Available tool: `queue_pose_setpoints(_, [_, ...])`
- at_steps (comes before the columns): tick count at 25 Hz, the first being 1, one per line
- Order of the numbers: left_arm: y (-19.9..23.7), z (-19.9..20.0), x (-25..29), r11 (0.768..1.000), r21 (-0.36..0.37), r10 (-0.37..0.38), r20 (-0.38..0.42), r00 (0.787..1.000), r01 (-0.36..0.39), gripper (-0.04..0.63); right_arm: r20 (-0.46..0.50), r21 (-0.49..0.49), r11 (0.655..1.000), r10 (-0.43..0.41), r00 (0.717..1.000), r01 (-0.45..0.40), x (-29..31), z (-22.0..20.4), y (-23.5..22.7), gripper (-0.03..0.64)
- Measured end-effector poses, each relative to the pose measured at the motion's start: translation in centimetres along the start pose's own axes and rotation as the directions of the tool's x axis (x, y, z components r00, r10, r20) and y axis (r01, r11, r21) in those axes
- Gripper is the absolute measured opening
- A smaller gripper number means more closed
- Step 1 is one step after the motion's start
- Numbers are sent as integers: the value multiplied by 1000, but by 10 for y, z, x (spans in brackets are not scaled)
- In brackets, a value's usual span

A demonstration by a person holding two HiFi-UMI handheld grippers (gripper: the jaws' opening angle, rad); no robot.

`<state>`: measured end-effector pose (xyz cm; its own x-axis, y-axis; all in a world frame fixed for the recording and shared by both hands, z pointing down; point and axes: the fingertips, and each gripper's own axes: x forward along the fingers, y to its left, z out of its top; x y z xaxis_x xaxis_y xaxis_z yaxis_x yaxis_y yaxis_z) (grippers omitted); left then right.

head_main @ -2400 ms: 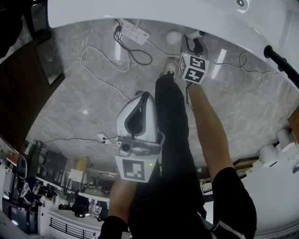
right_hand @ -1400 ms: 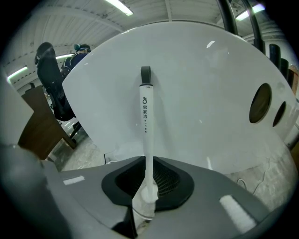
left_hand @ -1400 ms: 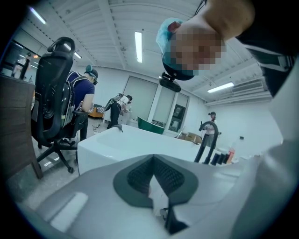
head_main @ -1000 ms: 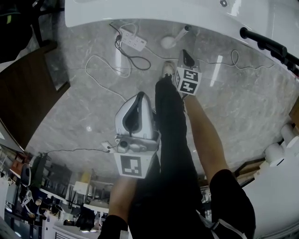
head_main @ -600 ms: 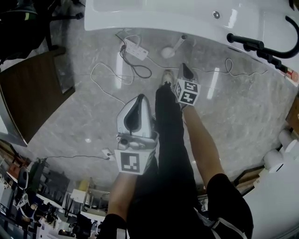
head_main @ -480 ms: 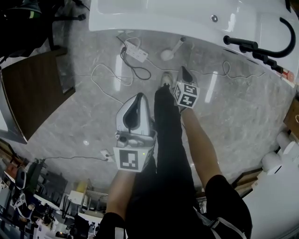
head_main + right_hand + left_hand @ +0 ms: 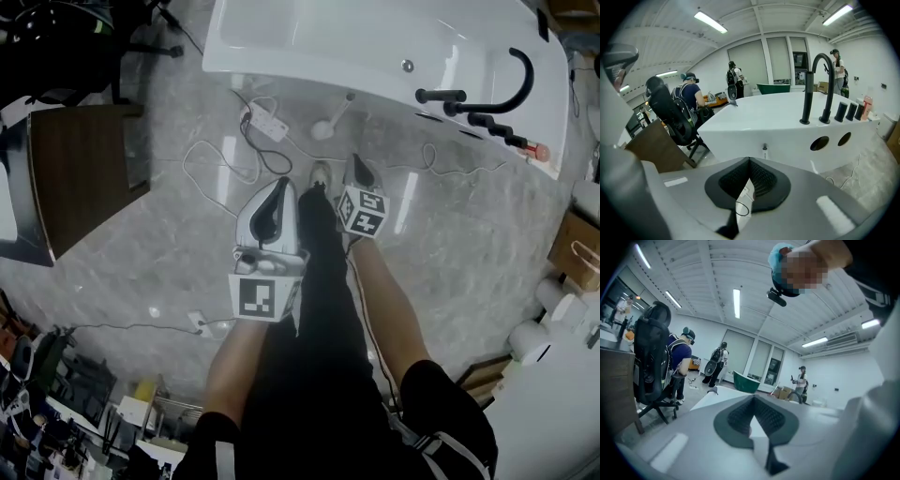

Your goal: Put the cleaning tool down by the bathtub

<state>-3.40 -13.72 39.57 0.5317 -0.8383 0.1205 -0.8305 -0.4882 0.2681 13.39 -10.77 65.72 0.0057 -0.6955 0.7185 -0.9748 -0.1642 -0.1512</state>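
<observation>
The cleaning tool (image 7: 323, 127), a white round-headed brush with a slim handle, lies on the grey marble floor, its handle reaching to the side of the white bathtub (image 7: 281, 37). Neither gripper touches it. My right gripper (image 7: 355, 160) hangs above the floor just right of the tool, jaws shut and empty. My left gripper (image 7: 282, 182) is held beside it, tips together with nothing between them. In the right gripper view the shut right gripper (image 7: 749, 161) points at the bathtub's wall (image 7: 787, 126). The left gripper (image 7: 752, 397) points level across the room.
A white power strip (image 7: 265, 125) with looping cables lies on the floor left of the tool. A black faucet (image 7: 487, 94) stands on the tub's rim. A wooden desk (image 7: 84, 173) is at the left, boxes (image 7: 577, 248) at the right. My shoe (image 7: 320, 173) is below the tool.
Both grippers have risen well away from the floor, and the view has pulled back to show the whole tub. The tool lies where it was by the tub.
</observation>
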Motion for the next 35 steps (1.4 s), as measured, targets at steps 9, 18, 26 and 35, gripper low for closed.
queue_pose_setpoints(9, [-28, 52, -42, 1000, 4, -27, 2, 1000, 27, 6, 120, 3, 1000, 26, 992, -27, -113, 56, 25, -2])
queue_pose_setpoints(18, [-71, 108, -96, 997, 25, -77, 25, 997, 77, 6, 264, -29, 998, 58, 963, -52, -231, 107, 55, -2])
queue_pose_setpoints(26, [-90, 140, -157, 993, 41, -110, 28, 994, 109, 6, 397, -85, 994, 93, 913, -64, -335, 139, 87, -2])
queue_pose_setpoints(35, [-90, 144, -196, 992, 50, -114, 29, 993, 113, 6, 433, -87, 992, 120, 893, -91, -388, 127, 104, -2])
